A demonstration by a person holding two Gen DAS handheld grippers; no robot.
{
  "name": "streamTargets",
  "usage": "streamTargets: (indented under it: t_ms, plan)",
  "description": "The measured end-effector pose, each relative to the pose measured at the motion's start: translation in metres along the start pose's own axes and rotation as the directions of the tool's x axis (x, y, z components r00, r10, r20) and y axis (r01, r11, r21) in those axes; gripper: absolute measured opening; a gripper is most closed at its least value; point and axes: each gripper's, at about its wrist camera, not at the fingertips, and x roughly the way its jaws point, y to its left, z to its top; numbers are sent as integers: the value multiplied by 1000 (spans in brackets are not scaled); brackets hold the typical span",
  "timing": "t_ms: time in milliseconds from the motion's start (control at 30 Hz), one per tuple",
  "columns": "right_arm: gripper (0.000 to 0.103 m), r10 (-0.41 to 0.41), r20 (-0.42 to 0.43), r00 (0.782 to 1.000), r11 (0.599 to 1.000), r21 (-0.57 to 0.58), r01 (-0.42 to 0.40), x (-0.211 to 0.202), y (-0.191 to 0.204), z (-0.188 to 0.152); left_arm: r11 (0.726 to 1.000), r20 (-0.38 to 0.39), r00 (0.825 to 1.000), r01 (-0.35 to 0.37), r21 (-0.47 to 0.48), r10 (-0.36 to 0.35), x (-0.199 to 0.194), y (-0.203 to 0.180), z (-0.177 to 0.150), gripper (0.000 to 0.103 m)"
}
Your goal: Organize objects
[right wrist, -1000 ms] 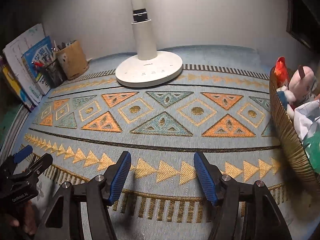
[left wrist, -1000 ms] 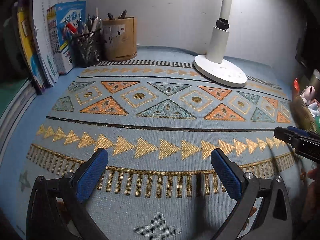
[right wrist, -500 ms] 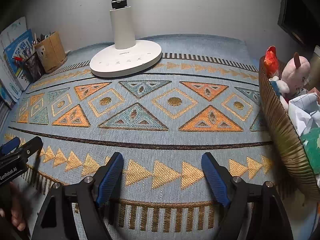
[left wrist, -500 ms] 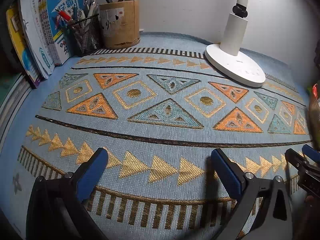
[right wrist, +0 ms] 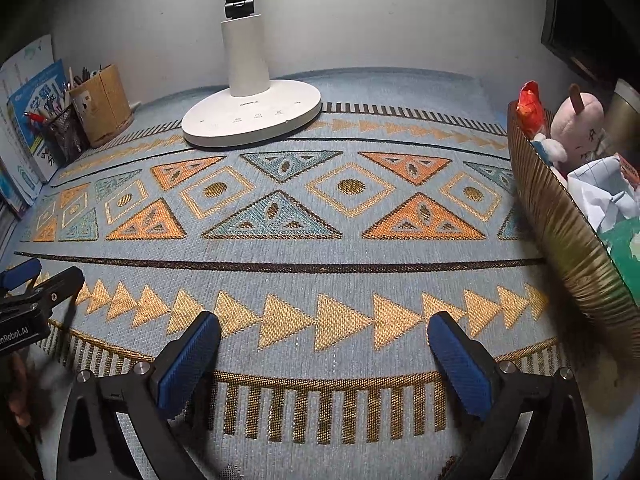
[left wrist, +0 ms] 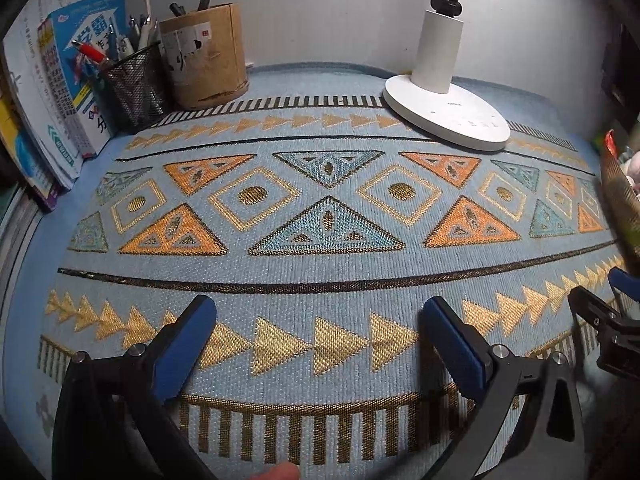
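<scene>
Left gripper (left wrist: pixel 318 330) and right gripper (right wrist: pixel 324 336) gape wide, holding nothing

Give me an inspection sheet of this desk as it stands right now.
Surface: patterned blue mat, bare in the middle.
Job's things: ribbed gold basket at right holds a pink plush toy, crumpled paper and other items.
Clutter: mesh pen cup, cardboard holder, books back left.
Grippers: left gripper and right gripper both open, empty, over the mat.
Cables: nothing seen.
Surroundings: white lamp base, plain wall behind.
</scene>
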Motion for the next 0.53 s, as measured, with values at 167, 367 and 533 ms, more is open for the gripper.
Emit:
streamTargets:
  t_ms: [167, 367, 533]
  plan:
    - [103, 1, 0, 1000, 1000, 0, -1, 1, -1, 1, 1000, 0, 1000, 0, 7, 0, -1, -1, 0, 103]
    - [103, 1, 0, 1000, 1000, 0, -1, 0, -1, 1, 1000, -1, 1000, 8, 2, -8, 0, 0, 1, 103]
    - [103, 1, 0, 1000, 1000, 0, -1, 0, -1, 2, 1000, -1, 1000, 10, 7, -10, 2, 3, 3, 103]
